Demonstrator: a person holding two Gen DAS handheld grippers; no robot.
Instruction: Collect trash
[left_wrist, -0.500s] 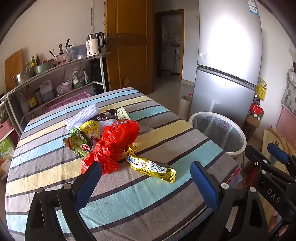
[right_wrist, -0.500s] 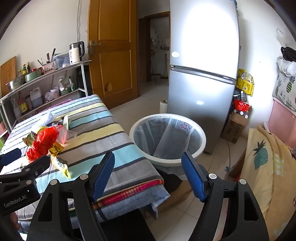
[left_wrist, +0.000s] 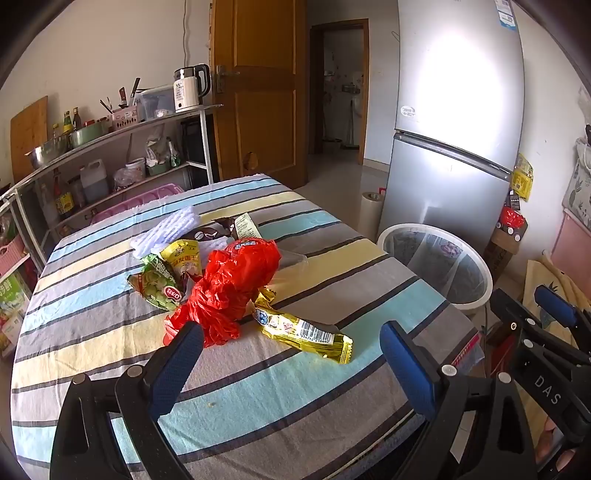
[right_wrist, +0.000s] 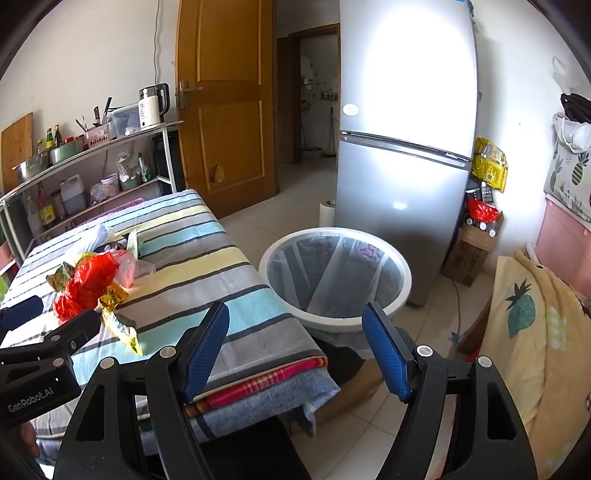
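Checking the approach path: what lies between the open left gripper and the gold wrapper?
Only bare striped tablecloth lies between the left gripper and the gold wrapper, apart from a tiny crumb; the left wrist view shows this.

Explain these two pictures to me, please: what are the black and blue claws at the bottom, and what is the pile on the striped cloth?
Those claws are two hand-held grippers; a person carries one in each hand, and each has a camera looking along its fingers. One picture comes from the left gripper, the other from the right gripper. Both are open and hold nothing. On the striped table lies a heap of trash: a crumpled red plastic bag, a gold snack wrapper, a green snack packet and more wrappers behind. Beside the table stands a white bin lined with a clear bag, in front of a silver fridge.
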